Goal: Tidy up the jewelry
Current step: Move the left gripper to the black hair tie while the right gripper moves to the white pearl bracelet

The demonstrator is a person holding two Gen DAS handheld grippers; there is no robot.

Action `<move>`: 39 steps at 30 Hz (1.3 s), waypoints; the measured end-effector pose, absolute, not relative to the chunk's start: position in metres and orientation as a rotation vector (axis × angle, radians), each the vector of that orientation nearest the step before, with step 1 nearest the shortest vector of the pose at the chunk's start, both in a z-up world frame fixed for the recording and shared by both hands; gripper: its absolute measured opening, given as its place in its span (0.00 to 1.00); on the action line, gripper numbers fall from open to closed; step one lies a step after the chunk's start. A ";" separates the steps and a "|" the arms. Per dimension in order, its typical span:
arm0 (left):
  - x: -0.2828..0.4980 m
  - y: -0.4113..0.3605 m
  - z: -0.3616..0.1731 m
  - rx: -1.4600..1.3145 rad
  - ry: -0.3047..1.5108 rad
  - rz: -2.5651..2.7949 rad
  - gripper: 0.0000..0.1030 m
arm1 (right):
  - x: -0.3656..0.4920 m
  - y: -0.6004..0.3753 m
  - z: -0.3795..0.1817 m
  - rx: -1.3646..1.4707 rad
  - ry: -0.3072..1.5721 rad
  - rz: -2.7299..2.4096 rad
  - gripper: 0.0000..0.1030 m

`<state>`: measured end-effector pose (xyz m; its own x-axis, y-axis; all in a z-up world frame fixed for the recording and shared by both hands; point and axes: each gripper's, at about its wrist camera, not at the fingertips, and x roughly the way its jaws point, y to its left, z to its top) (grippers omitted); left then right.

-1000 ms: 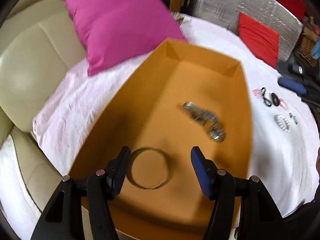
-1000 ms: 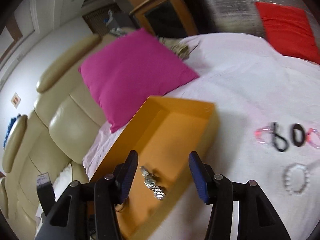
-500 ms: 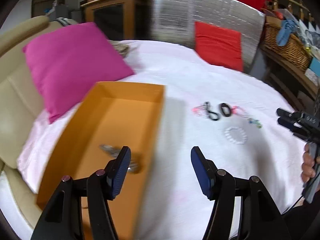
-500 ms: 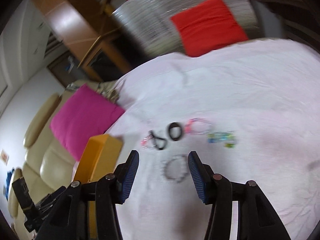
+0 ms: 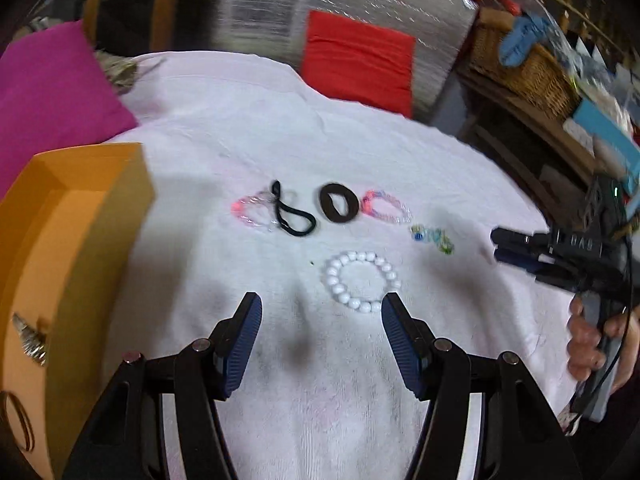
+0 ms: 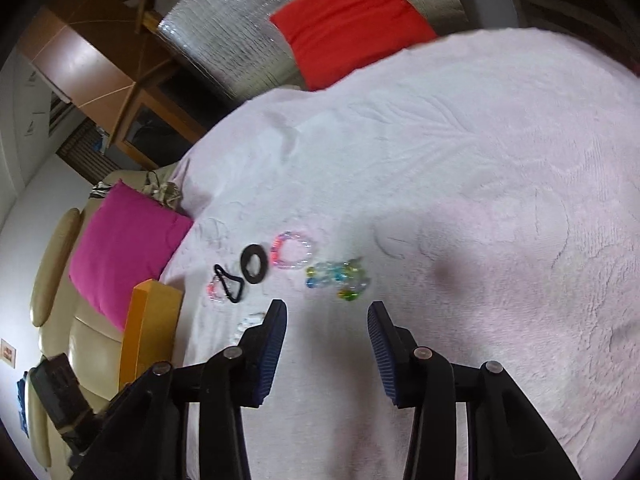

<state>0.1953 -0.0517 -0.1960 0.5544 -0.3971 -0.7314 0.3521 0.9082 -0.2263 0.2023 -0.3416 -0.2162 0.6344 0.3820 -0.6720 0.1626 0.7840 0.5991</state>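
Jewelry lies loose on the pale pink bedspread point(image 5: 400, 140): a white bead bracelet point(image 5: 362, 281) just ahead of our left gripper point(image 5: 322, 338), whose jaws gape empty. Only the left view shows a metal watch point(image 5: 30, 340) inside the orange box point(image 5: 92, 240). Our right gripper point(image 6: 327, 350), equally wide and empty, faces glassy coloured beads point(image 6: 340, 276).

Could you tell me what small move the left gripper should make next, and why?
Probably ease the left gripper forward and down over the white bead bracelet. Its jaws stand open and empty, the bracelet lies just ahead between them on the white cloth, still outside the orange box.
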 end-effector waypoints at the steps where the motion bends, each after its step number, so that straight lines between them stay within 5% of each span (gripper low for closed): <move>1: 0.198 -0.055 -0.200 -0.049 0.893 -0.448 0.61 | 0.204 -0.343 -0.217 0.673 0.894 0.137 0.43; 23: 0.248 -0.022 -0.211 -0.053 0.912 -0.285 0.61 | 0.235 -0.233 -0.228 0.453 1.003 0.332 0.43; 28: 0.249 -0.016 -0.211 -0.055 0.905 -0.281 0.61 | 0.241 -0.201 -0.243 0.291 1.048 0.251 0.17; 39: 0.252 -0.029 -0.211 -0.068 0.907 -0.338 0.60 | 0.218 -0.242 -0.234 0.316 1.043 0.181 0.10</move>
